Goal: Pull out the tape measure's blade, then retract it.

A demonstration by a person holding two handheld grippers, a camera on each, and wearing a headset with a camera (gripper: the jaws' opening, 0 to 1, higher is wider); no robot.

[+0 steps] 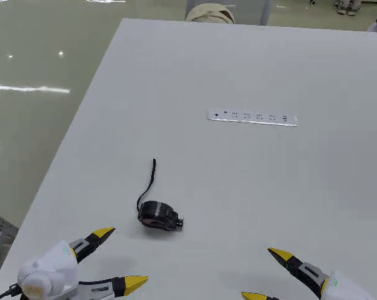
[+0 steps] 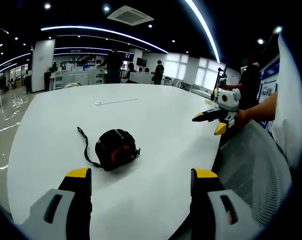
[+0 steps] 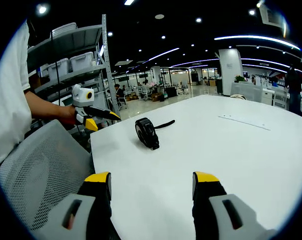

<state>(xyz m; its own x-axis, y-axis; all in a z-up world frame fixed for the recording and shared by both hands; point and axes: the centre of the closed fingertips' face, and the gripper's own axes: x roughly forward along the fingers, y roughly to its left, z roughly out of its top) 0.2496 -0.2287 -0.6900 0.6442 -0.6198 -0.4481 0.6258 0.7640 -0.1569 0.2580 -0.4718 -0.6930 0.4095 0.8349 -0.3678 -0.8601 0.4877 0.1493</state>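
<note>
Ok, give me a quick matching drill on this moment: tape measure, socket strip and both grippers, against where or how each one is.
Column one:
1. tape measure
2. socket strip
3. left gripper
4. right gripper

Column two:
A. open, lower right in the head view
B. white, farther up the table
C. black, strap trailing away
D. open, lower left, close to the tape measure

Pairs: 1-C, 2-B, 3-D, 4-A

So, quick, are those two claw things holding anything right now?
Left gripper: open, holding nothing.
Right gripper: open, holding nothing.
</note>
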